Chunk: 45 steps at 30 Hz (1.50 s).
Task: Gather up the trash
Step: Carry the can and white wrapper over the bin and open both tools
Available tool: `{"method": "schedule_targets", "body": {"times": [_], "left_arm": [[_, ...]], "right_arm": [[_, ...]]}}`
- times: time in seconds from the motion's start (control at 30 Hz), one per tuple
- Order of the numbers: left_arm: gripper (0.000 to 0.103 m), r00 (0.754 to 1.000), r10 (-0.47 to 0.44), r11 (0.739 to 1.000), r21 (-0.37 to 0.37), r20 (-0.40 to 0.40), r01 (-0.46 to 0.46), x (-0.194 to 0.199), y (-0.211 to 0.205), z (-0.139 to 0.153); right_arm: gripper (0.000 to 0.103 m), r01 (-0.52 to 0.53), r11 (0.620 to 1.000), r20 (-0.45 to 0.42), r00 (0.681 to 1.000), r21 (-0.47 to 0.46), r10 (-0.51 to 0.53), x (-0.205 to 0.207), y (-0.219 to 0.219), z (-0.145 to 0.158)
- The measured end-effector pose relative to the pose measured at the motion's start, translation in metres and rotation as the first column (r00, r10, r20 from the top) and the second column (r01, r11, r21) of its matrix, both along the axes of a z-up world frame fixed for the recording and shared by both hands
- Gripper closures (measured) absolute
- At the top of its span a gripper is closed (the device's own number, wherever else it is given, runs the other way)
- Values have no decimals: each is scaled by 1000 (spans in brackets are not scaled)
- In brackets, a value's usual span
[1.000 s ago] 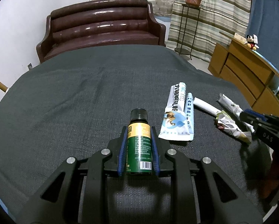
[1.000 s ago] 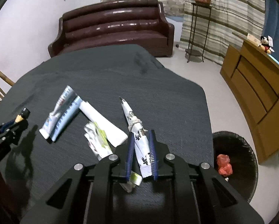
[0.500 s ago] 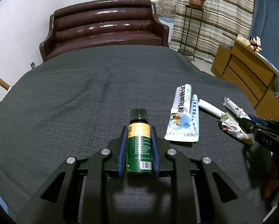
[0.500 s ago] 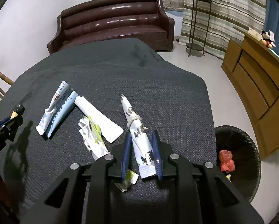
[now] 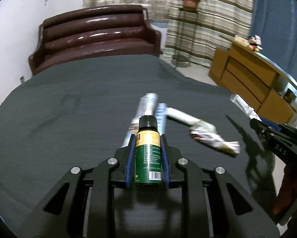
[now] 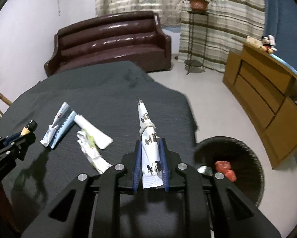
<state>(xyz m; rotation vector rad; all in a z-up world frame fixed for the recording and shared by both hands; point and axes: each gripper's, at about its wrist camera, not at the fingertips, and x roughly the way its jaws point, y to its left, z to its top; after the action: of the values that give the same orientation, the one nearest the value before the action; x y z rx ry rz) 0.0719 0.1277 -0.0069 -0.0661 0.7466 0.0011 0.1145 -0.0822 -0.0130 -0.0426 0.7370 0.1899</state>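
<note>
A small green bottle [image 5: 148, 152] with a black cap and a yellow label band is held upright in my left gripper [image 5: 148, 138], which is shut on its sides above the dark tablecloth [image 5: 69, 119]. My right gripper [image 6: 150, 141] holds a long white twisted wrapper [image 6: 148, 130] with dark print. Its jaws are closing on it, pads pressing both sides, and the pointed end sticks forward. Both show at the right of the left wrist view, right gripper [image 5: 255, 123] and wrapper [image 5: 241, 105]. At the left of the right wrist view are the left gripper [image 6: 27, 134] and the bottle [image 6: 30, 127].
On the cloth lie two flattened tubes [image 6: 57, 127], a white tube [image 6: 93, 132] and a crumpled wrapper [image 6: 91, 150]. A black bin [image 6: 255, 168] with red trash [image 6: 225, 169] stands on the floor right of the table. A sofa [image 6: 112, 45] and a wooden cabinet [image 6: 267, 103] stand beyond.
Both grippers moved right over the table with their loads. The wrapper's tip came up off the cloth, and the bin shows larger in the right wrist view. The tubes now sit behind the bottle.
</note>
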Motion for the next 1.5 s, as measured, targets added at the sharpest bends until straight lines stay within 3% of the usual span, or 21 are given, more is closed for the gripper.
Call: {"method": "schedule_targets", "body": {"times": [0.47, 0.73, 1.5], "left_arm": [[80, 973, -224, 975, 7, 48, 224, 13, -126, 6], [80, 953, -300, 954, 21, 49, 299, 27, -182, 0], [80, 929, -370, 925, 88, -1, 369, 61, -253, -24]], "right_arm": [[84, 207, 978, 69, 976, 2, -207, -28, -101, 4], [84, 264, 964, 74, 961, 22, -265, -28, -131, -1], [82, 327, 942, 60, 942, 68, -331, -22, -164, -21]]}}
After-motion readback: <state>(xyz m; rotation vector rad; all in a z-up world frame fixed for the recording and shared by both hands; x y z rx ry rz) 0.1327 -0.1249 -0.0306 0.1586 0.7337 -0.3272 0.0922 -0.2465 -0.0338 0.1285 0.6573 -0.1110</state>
